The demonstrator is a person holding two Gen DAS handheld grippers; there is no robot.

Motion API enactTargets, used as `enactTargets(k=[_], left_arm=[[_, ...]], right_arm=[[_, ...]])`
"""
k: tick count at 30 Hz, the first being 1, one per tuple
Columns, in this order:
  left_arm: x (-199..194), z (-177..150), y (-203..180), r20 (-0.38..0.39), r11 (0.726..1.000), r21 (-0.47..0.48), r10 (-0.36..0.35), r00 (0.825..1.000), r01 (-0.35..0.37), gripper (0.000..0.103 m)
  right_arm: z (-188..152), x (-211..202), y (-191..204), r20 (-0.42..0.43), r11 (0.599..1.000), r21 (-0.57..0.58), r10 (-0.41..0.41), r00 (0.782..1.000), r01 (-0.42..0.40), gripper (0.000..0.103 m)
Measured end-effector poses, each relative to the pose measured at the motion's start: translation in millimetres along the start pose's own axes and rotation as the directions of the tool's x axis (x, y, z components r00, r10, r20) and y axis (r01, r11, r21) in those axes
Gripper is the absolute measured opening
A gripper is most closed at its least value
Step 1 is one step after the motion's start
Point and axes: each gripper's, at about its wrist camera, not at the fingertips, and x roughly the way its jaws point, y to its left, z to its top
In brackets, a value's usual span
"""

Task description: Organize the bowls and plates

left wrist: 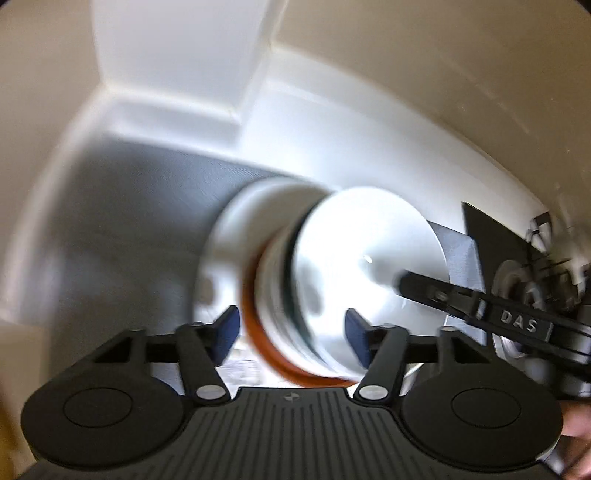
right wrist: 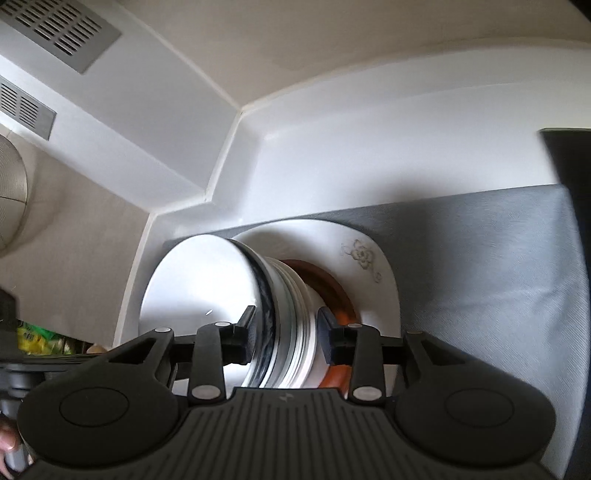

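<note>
A stack of plates and bowls (right wrist: 291, 325) is gripped edge-on by the right gripper (right wrist: 286, 332), its two dark pads clamped on either side of the white and blue-rimmed dishes, in the right wrist view. The nearest dish in the stack, a plain white plate (right wrist: 199, 295), faces left of the pads, while an orange-brown dish (right wrist: 341, 299) sits on the right side, just outside the right pad. Beyond them stands a larger white plate with a pale floral motif (right wrist: 365, 258), at the far end of the stack. The dishes are above a grey mat (right wrist: 480, 266) that runs off to the right, with a white ledge (right wrist: 332, 155) and cream wall behind; two metal vent grilles (right wrist: 62, 29) show at the far upper left.

In the blurred left wrist view, the left gripper (left wrist: 291, 334) is released, its blue pads (left wrist: 227, 332) spread wide on either side of the same stack (left wrist: 295, 295) without pressing on it. The orange-brown dish (left wrist: 258, 332) lies toward the left pad and the plain white plate (left wrist: 369, 258) toward the right, where one finger of the right gripper (left wrist: 436, 291) reaches in from the right edge
</note>
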Motion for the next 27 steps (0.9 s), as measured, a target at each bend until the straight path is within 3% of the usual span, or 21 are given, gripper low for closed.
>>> enactTargets(k=[2,5,7,11,13,16,19,23,27], left_arm=[[-32,-11,-1,0.076,0.996,0.044,0.079,0.994,-0.082,0.075],[-89,-28,-2,0.148,0.993,0.065,0.084,0.985,-0.095,0.092],[-124,-36,-6,0.177,0.991,0.081,0.094,0.98,-0.109,0.103],[-183,-55,-39,0.234,0.972,0.179,0.105,0.966,-0.149,0.103],[-211,-71,-47,0.264,0.973,0.18,0.093,0.96,-0.144,0.103],[-231,-91,-77,0.275,0.977,0.149,0.107,0.955,-0.153,0.103],[-260,-110,-92,0.301,0.977,0.143,0.11,0.947,-0.159,0.103],[-270,-129,-107,0.316,0.972,0.099,0.171,0.933,-0.212,0.103],[-275,-141,-121,0.343,0.952,0.127,0.22,0.913,-0.278,0.103]], right_arm=[[-12,-23,23,0.072,0.99,-0.09,-0.099,0.992,0.106,0.045],[-42,-63,58,0.181,0.971,-0.115,-0.187,0.966,0.209,0.065],[-67,-87,78,0.207,0.982,-0.084,-0.148,0.967,0.168,0.07],[-113,-134,120,0.236,0.989,-0.049,-0.124,0.964,0.139,0.08],[-126,-162,139,0.246,0.991,-0.035,-0.114,0.962,0.127,0.09],[-138,-203,159,0.27,0.992,-0.049,-0.1,0.958,0.117,0.096],[-143,-232,173,0.27,0.98,-0.086,-0.149,0.951,0.178,0.096],[-147,-251,176,0.242,0.974,-0.1,-0.176,0.954,0.205,0.096],[-156,-262,175,0.238,0.972,-0.118,-0.173,0.956,0.205,0.096]])
